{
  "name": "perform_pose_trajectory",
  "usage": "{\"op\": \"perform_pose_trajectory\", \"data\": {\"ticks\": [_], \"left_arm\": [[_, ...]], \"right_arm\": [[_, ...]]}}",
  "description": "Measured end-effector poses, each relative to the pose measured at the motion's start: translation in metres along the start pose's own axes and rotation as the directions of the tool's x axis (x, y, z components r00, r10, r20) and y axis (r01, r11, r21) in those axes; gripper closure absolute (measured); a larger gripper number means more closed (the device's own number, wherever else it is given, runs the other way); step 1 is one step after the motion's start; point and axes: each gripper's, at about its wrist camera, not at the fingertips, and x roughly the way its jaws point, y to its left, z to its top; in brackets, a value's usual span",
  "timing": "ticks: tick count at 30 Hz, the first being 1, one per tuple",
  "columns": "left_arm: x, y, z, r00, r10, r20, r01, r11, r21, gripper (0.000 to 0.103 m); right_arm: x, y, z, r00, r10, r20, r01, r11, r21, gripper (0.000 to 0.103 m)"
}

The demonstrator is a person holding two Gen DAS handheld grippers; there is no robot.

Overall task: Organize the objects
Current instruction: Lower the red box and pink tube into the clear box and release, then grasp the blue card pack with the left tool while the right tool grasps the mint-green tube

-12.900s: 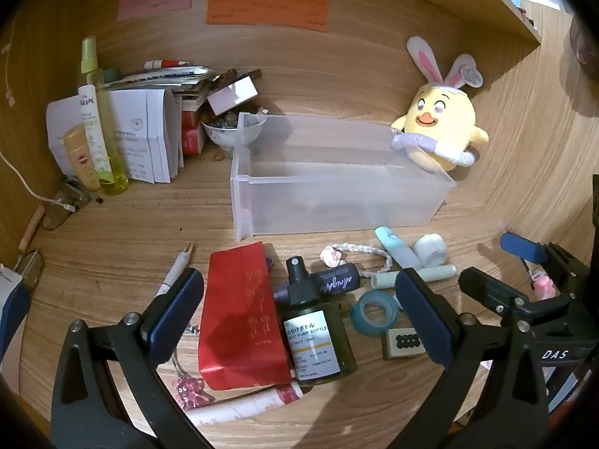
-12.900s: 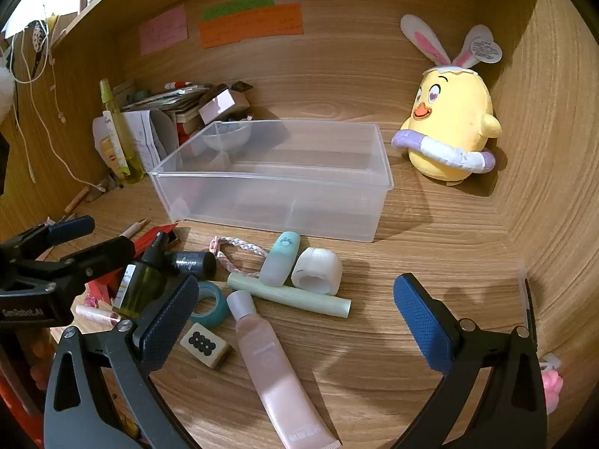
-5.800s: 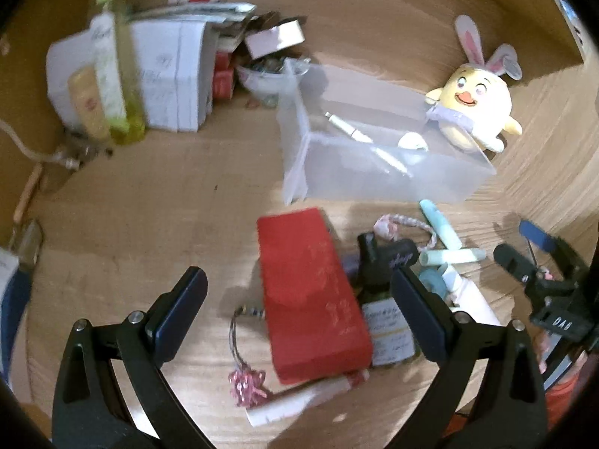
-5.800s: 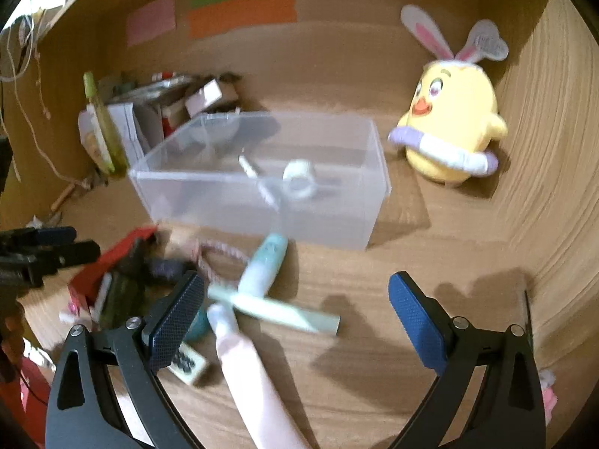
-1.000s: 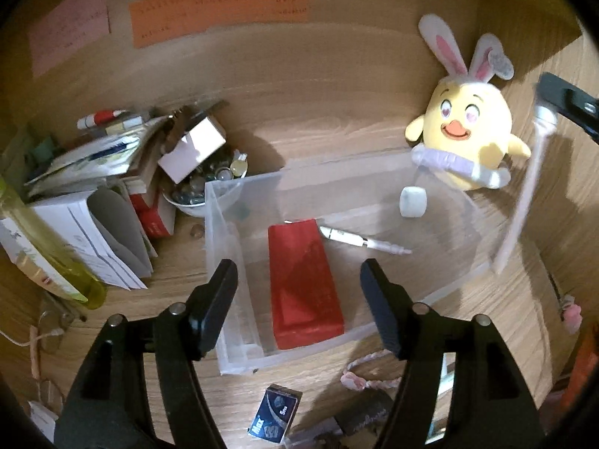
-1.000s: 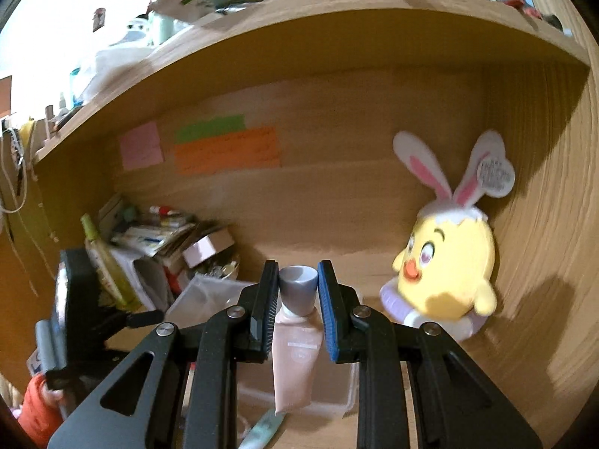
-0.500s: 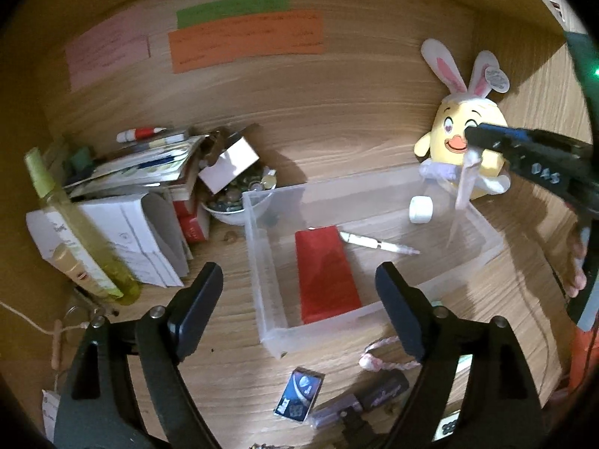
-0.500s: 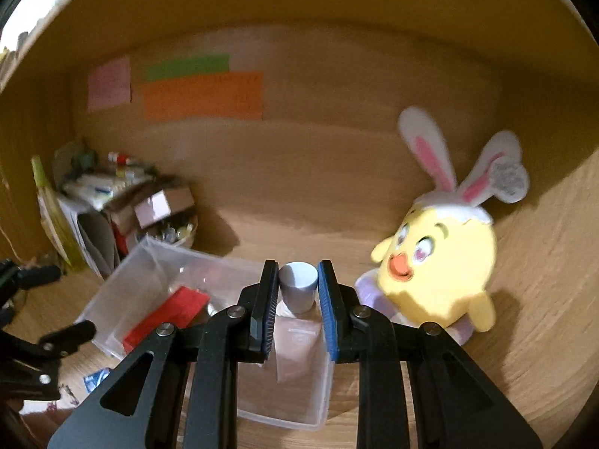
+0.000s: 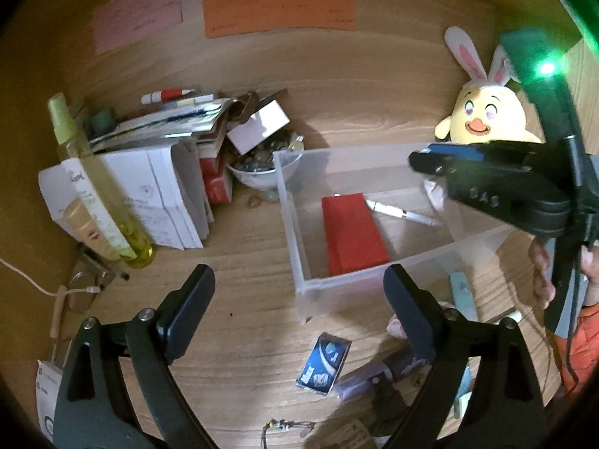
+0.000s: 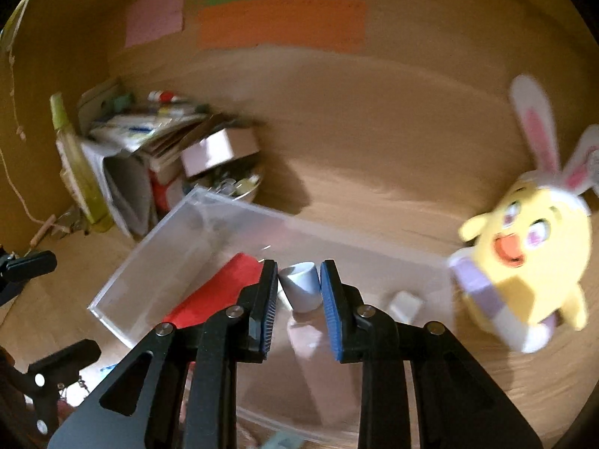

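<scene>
Right gripper (image 10: pixel 298 292): angled down over clear bin (image 10: pixel 149 247), jaws opening, pink tube (image 10: pixel 303 288) between pads, cap touching neither. Left gripper (image 9: pixel 299 310): empty, jaws opening wide, tilted down before bin.

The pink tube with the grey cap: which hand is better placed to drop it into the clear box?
Right. The right gripper, jaws opening, has the pink tube between them above the clear box; the left gripper is empty.

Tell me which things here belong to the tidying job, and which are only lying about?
Job: clear box; red packet and pen inside it; pink tube between the opening right gripper pads; blue card on the desk.

Lying about: plush chick; paper stack; yellow bottle; wall notes.
</scene>
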Motion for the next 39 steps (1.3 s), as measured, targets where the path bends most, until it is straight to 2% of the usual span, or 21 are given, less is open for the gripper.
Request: {"op": "perform_pose_trajectory", "data": {"ticks": [4, 6, 8, 12, 23, 30, 32, 36, 39], "left_arm": [[0.001, 0.004, -0.007, 0.999, -0.017, -0.027, 0.017, 1.000, -0.008, 0.010], [0.002, 0.007, -0.010, 0.999, -0.024, -0.038, 0.024, 1.000, -0.013, 0.009], [0.003, 0.011, -0.013, 0.999, -0.026, -0.048, 0.025, 1.000, -0.018, 0.008], [0.010, 0.014, -0.019, 0.997, -0.012, -0.083, 0.011, 1.000, -0.011, 0.007], [0.038, 0.008, -0.043, 0.981, -0.005, -0.191, 0.015, 0.999, 0.050, 0.007], [0.051, 0.014, -0.048, 0.965, -0.059, -0.255, 0.074, 0.996, 0.050, 0.007], [0.055, 0.013, -0.051, 0.956, -0.085, -0.280, 0.105, 0.993, 0.058, 0.007], [0.064, 0.011, -0.056, 0.946, -0.092, -0.311, 0.116, 0.991, 0.060, 0.007], [0.063, 0.012, -0.056, 0.950, -0.086, -0.300, 0.108, 0.992, 0.057, 0.008]], "right_arm": [[0.017, 0.008, -0.008, 0.995, 0.066, -0.070, -0.065, 0.998, 0.015, 0.078], [0.021, 0.011, -0.013, 0.992, 0.080, -0.093, -0.079, 0.997, 0.019, 0.063], [0.020, 0.011, -0.017, 0.992, 0.086, -0.092, -0.084, 0.996, 0.028, 0.055], [0.003, 0.004, -0.027, 0.993, 0.098, -0.070, -0.094, 0.994, 0.057, 0.053], [-0.059, -0.011, -0.082, 1.000, -0.005, -0.016, 0.006, 0.998, 0.065, 0.034], [-0.074, -0.014, -0.107, 0.999, 0.015, -0.046, -0.012, 0.996, 0.083, 0.034], [-0.071, -0.014, -0.115, 0.997, 0.030, -0.070, -0.024, 0.996, 0.085, 0.034], [-0.058, -0.011, -0.132, 0.990, 0.048, -0.132, -0.038, 0.996, 0.080, 0.034], [-0.048, -0.010, -0.142, 0.982, 0.072, -0.173, -0.058, 0.995, 0.086, 0.034]]}}
